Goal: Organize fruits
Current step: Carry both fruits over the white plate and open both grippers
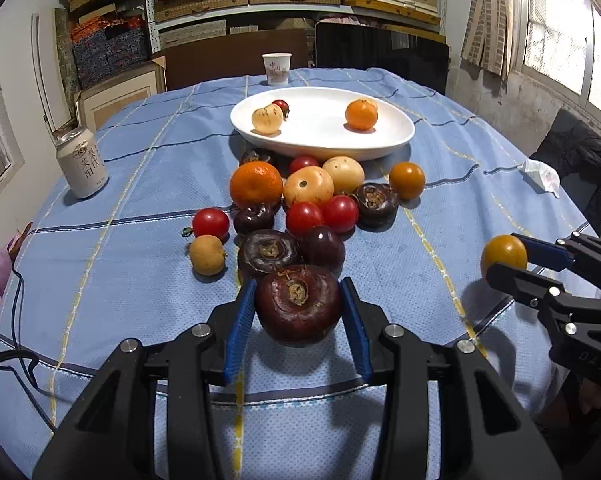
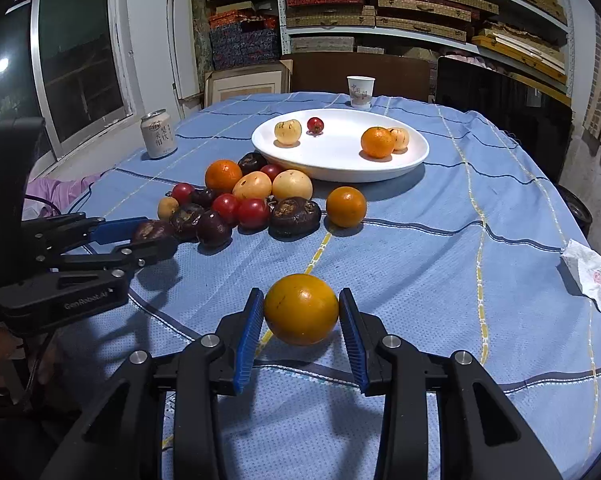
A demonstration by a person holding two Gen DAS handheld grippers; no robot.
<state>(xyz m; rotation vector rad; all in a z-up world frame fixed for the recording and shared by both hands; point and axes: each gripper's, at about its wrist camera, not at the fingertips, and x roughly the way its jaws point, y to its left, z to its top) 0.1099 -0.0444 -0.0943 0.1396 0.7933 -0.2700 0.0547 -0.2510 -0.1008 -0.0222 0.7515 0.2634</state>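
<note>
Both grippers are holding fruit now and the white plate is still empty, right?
Not empty. The right wrist view shows the white plate already holding four fruits. Otherwise right: left gripper grips a dark purple fruit, right gripper an orange fruit.

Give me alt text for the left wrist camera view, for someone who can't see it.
The left hand-held gripper clamps a dark purple, round water chestnut between blue pads above a blue checked tablecloth. Behind it lie mixed loose fruits and a white oval plate holding a few fruits; at right, the right hand-held gripper grips a small orange fruit.
</note>
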